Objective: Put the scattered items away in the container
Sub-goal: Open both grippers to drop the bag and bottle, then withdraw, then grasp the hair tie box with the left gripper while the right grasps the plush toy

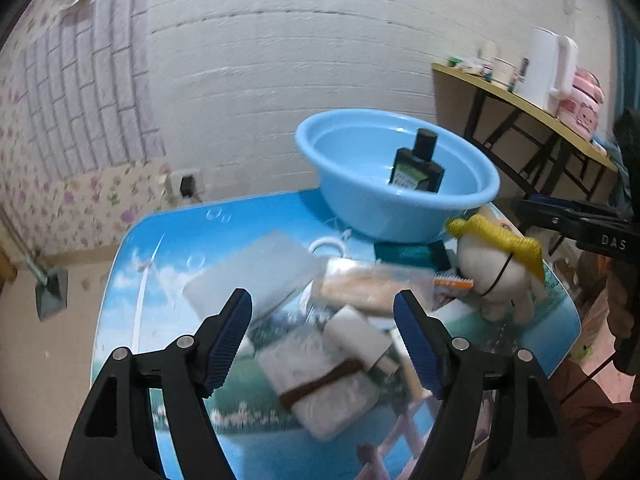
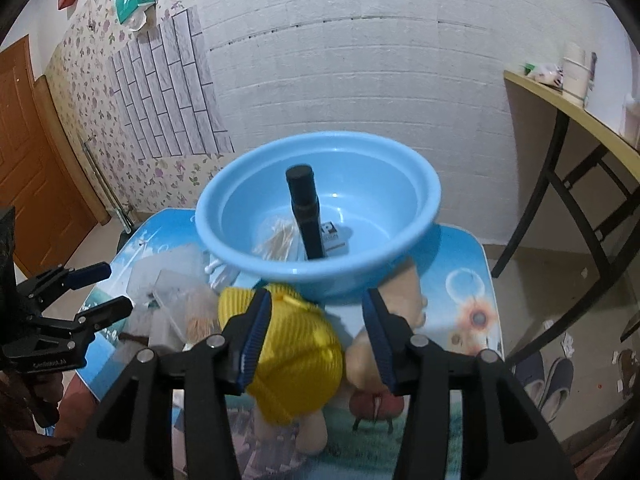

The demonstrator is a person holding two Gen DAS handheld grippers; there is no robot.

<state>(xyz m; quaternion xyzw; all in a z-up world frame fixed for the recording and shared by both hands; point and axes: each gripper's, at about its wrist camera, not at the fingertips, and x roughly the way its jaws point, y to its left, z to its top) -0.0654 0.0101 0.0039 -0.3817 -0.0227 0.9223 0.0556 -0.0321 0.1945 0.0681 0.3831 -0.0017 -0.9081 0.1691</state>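
Observation:
A light blue basin [image 1: 400, 200] [image 2: 320, 216] stands at the table's far end with a dark bottle [image 1: 416, 164] [image 2: 306, 216] and a bag of cotton swabs [image 2: 276, 240] in it. My left gripper [image 1: 322, 334] is open above a white pouch with a brown strap [image 1: 320, 380], with a clear box [image 1: 256, 276] and an orange packet [image 1: 372, 286] beyond it. My right gripper [image 2: 316, 338] is open around a plush toy in a yellow knit hat [image 2: 298, 352] [image 1: 496, 268], not touching it.
The small table [image 1: 132, 264] [image 2: 468, 280] has a blue landscape print. A teal packet [image 1: 408, 254] lies under the basin's rim. A yellow-topped side table [image 1: 520, 96] [image 2: 580, 112] with a kettle and jars stands at right. Slippers [image 2: 548, 376] lie on the floor.

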